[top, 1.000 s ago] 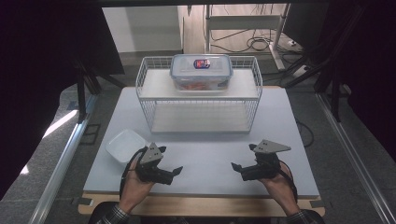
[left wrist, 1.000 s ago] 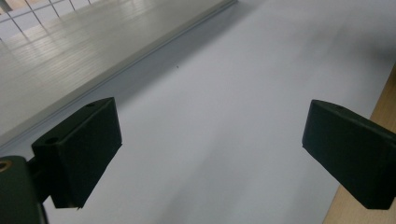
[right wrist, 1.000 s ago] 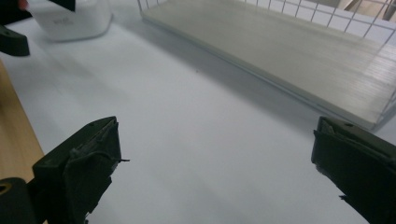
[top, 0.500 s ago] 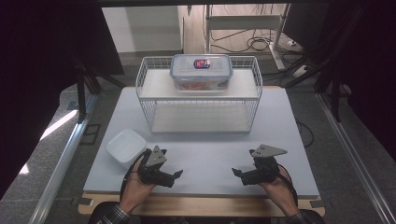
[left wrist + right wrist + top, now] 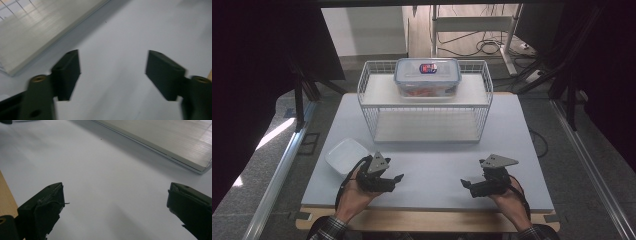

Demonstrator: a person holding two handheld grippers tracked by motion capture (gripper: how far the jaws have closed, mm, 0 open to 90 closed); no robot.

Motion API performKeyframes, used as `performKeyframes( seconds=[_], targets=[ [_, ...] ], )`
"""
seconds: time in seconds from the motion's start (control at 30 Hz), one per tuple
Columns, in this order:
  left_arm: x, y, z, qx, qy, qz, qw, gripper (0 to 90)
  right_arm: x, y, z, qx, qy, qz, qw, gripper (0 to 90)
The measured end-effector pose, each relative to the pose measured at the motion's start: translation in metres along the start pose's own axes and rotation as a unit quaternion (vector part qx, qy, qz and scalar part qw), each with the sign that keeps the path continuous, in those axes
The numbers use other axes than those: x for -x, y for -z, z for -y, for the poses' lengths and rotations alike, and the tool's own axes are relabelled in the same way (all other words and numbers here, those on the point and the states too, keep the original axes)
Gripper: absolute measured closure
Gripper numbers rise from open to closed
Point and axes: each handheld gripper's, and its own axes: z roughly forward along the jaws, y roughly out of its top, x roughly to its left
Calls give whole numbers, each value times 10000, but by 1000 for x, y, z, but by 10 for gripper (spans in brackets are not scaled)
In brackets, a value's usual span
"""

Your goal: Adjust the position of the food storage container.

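Nothing looked started: the left gripper (image 5: 398,178) and right gripper (image 5: 466,184) rested wide and empty on the table (image 5: 432,165). The lidded box (image 5: 427,76), perhaps holding food, sat atop the wire rack (image 5: 426,107).

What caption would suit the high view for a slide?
Two hand-held grippers, left and right, jaws open, rest before a wire rack holding a lidded container; white dish nearby.
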Motion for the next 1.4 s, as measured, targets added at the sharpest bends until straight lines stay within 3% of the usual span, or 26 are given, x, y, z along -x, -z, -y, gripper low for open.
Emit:
performKeyframes(
  seconds=[0.1,0.2,0.23,0.27,0.37,0.5,0.63,0.67,0.77,0.8,0.83,0.87,0.9,0.97,1.0,1.03,1.07,1.1,1.13,1.2,1.23,1.27,1.33,1.4],
  targets=[
    [-12,9,-2,128,136,-46,9998,516,1,0,0,10,-16,15,10000,14],
    [-29,18,-2,219,446,-178,9986,652,1,0,0,7,-29,25,10000,14],
    [-29,18,-2,219,446,-178,9986,704,1,0,0,7,-29,25,10000,14],
    [-35,20,-1,252,600,-215,9976,704,1,0,0,-10,-26,32,10000,15],
    [-55,29,1,245,861,-376,9953,883,1,-1,1,-49,1,57,10000,17],
    [-68,32,3,196,919,-448,9946,900,1,-2,1,-60,-18,78,10000,19],
    [-94,36,13,196,1165,-619,9911,900,1,-2,1,-94,6,94,9999,22],
    [-94,36,13,196,1165,-619,9911,900,1,-2,1,-94,6,94,9999,22],
    [-112,43,23,212,1393,-783,9869,900,1,-3,1,-101,12,96,9999,23],
    [-121,48,29,236,1509,-940,9838,900,1,-3,1,-111,15,93,9999,24],
    [-121,48,29,236,1509,-940,9838,900,1,-4,1,-117,16,91,9999,24],
    [-130,52,34,240,1594,-1142,9803,900,1,-4,1,-122,19,90,9999,24],
    [-135,54,38,225,1639,-1227,9786,900,1,-4,1,-131,21,87,9999,24],
    [-143,57,46,202,1745,-1352,9751,900,1,-5,1,-139,23,87,9999,24],
    [-143,57,46,202,1745,-1352,9751,900,1,-5,1,-139,23,87,9999,24],
    [-150,57,54,177,1864,-1447,9716,900,1,-5,2,-151,24,84,9998,25],
    [-150,57,54,177,1864,-1447,9716,900,1,-5,2,-151,24,84,9998,25],
    [-155,56,63,152,1952,-1533,9686,900,2,-5,2,-161,28,88,9998,26],
    [-158,55,67,129,1993,-1577,9671,900,2,-5,2,-169,29,87,9998,26],
    [-160,54,70,86,2018,-1627,9658,900,2,-5,2,-183,32,84,9998,26],
    [-164,53,76,28,2075,-1692,9635,900,2,-6,2,-200,39,85,9998,27],
    [-164,53,76,28,2075,-1692,9635,900,1,-6,2,-206,41,80,9997,27],
    [-168,50,83,-51,2136,-1773,9607,900,1,-6,2,-210,47,85,9997,27],
    [-168,50,85,-71,2164,-1779,9599,900,1,-6,2,-212,47,85,9997,28]
  ],
)
